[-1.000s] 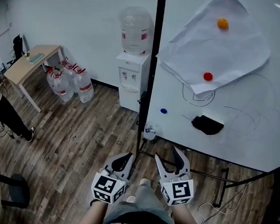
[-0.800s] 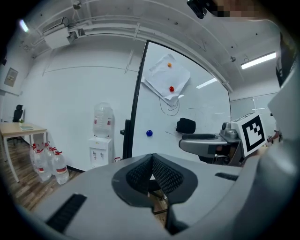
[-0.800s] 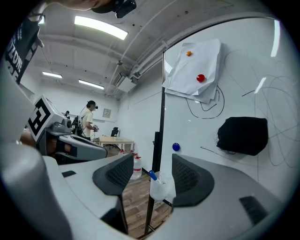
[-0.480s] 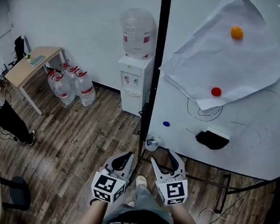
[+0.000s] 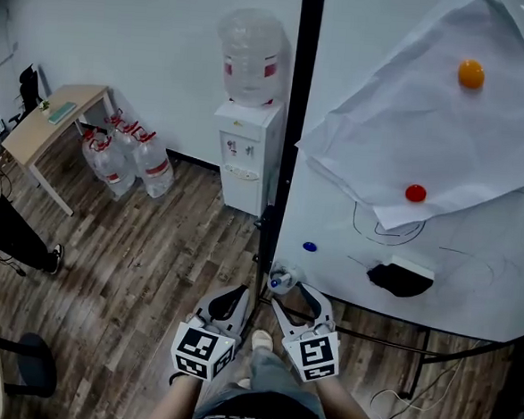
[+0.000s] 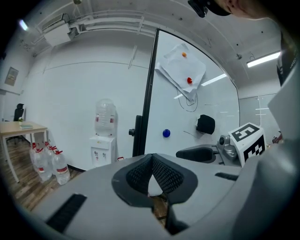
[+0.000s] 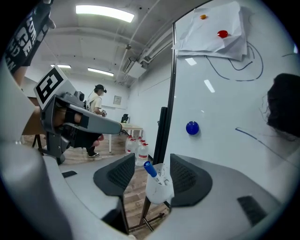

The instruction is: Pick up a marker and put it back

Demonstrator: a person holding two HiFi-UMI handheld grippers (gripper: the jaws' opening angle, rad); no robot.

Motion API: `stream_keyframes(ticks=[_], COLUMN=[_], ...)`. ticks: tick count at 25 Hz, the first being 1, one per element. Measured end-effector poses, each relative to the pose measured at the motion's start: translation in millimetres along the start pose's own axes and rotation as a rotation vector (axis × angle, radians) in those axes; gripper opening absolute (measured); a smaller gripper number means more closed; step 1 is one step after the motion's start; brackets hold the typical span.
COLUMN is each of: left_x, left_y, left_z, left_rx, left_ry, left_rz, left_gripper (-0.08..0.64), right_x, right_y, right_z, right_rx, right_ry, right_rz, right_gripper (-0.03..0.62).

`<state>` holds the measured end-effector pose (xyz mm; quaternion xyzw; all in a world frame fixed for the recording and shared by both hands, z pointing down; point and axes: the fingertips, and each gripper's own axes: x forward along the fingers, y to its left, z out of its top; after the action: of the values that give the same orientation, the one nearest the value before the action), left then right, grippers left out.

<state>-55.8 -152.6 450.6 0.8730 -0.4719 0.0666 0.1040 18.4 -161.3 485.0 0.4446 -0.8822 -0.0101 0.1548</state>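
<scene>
A blue-capped marker stands tilted in a small white cup at the whiteboard's lower left corner; the cup also shows in the head view. My right gripper has the cup and marker between its jaws. The jaws are closing, but the pads stand apart from both. In the head view the right gripper sits just below the cup. My left gripper hangs beside it to the left, its pads meeting at the tips with nothing in them.
The whiteboard carries a black eraser, a blue magnet, and a paper sheet under red and orange magnets. Left of its black post are a water dispenser, water bottles and a table.
My right gripper has moved forward and left until the cup sits between its jaws. The left gripper has stayed in place. The head view has drawn nearer the board.
</scene>
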Motion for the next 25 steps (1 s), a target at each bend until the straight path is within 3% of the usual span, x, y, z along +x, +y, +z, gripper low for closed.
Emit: stream_keyframes(ticks=[17, 25], left_x=[22, 25], left_y=[27, 30], left_z=[-6, -8], left_rx=[-0.038, -0.053], left_ry=[0.013, 0.014], left_rz=[0.016, 0.017], left_gripper=[0.008, 0.008], right_x=[45, 56], right_y=[-1, 2], right_z=[-32, -40], right_rx=[-0.109, -0.142], right_ry=[0.139, 0.182], right_rz=[0.047, 0.073], right_gripper=[0.210, 0.162])
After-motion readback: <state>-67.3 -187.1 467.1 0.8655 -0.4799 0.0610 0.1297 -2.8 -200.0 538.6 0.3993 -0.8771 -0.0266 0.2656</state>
